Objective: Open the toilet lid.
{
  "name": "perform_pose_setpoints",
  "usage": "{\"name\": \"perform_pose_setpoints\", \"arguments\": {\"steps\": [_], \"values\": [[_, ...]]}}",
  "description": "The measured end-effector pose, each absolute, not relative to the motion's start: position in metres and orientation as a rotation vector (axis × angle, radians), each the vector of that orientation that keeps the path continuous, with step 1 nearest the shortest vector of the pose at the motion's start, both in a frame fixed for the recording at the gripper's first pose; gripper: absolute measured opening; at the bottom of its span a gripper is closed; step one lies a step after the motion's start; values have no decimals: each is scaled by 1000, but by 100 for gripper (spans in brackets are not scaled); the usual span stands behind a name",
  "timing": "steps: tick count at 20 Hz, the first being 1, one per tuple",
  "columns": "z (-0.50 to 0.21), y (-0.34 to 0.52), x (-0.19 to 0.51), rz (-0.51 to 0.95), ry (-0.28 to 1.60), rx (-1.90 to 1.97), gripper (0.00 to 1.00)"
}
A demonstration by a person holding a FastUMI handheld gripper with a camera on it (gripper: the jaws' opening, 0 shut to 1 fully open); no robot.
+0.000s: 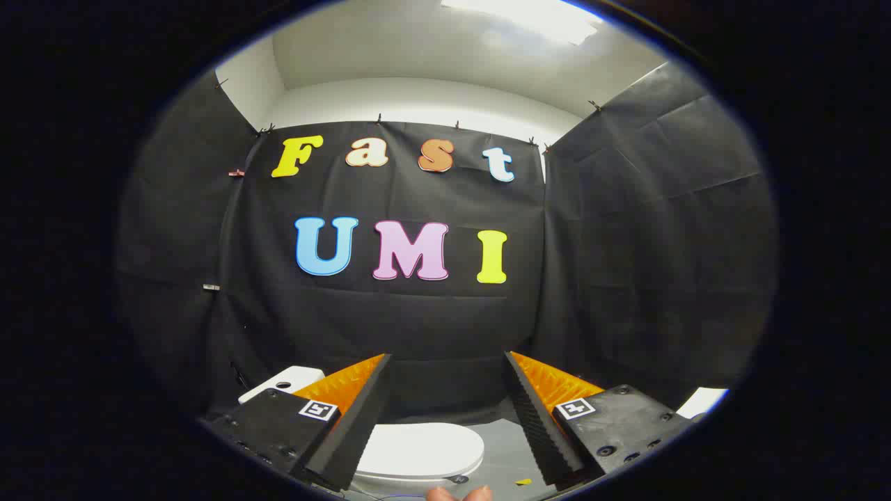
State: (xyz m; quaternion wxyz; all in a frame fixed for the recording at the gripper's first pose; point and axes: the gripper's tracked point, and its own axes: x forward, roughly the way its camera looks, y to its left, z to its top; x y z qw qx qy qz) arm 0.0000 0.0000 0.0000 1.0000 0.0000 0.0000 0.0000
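Black cloth walls close in the booth on three sides, with a pale ceiling and a bright light above them. Low in the scene, beyond and below the fingers, sits the toilet: its white tank shows past the left finger, and the toilet lid lies flat and closed, seen through the gap between the two fingers. The grey floor runs beside the bowl, with a small yellow scrap lying on it near the right finger.

The claw is released, its fingers spread wide with nothing between them, held above and well apart from the lid. Fingertips of a person's hand peek in just beneath it.

The task looks barely begun: the lid is still down. As a judgement, the lid is a rigid, smooth, glossy plastic shell, fairly light but slippery, and it should swing up on a hinge at the tank side. The sensible hold is the front rim, the edge farthest from the tank, where the lip overhangs the seat. One finger would slip under that lip, the other over the top. Pinching the flat top surface would probably slide off.
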Motion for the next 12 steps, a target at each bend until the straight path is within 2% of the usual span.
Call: {"name": "perform_pose_setpoints", "arguments": {"steps": [12], "values": [[-6,6,-2,17,22,23,98]]}}
